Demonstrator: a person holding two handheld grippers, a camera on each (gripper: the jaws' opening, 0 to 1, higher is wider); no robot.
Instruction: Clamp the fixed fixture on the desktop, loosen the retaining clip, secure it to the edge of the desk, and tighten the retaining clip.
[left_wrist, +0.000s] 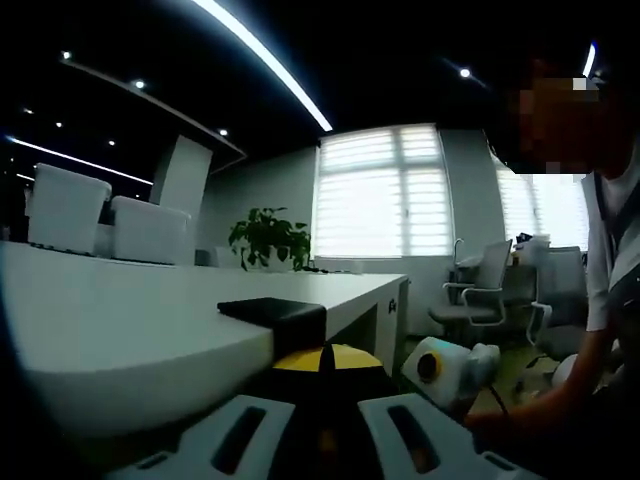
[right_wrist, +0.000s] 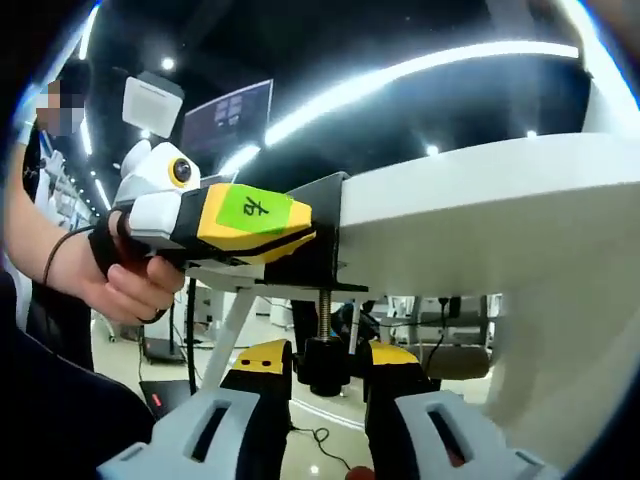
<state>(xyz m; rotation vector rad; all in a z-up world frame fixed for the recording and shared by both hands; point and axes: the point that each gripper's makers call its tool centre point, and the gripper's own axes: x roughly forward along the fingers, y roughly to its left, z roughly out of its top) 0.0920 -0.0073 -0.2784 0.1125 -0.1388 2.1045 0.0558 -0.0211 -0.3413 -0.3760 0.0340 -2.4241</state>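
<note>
The black clamp (right_wrist: 318, 245) sits on the desk (right_wrist: 480, 200) edge, its top plate (left_wrist: 272, 312) lying on the desktop, where the left gripper (right_wrist: 262, 228) grips its body while the right gripper (right_wrist: 325, 390), below the desk, closes both jaws on the screw knob (right_wrist: 323, 360).

Both views are looking dim and blue-tinted. Ceiling light strips (left_wrist: 265, 65) are glaring white, and daylight is blowing out the far blinds (left_wrist: 383, 190). Fisheye distortion is bending the white desk (right_wrist: 480, 230), and near objects are blurring softly.
</note>
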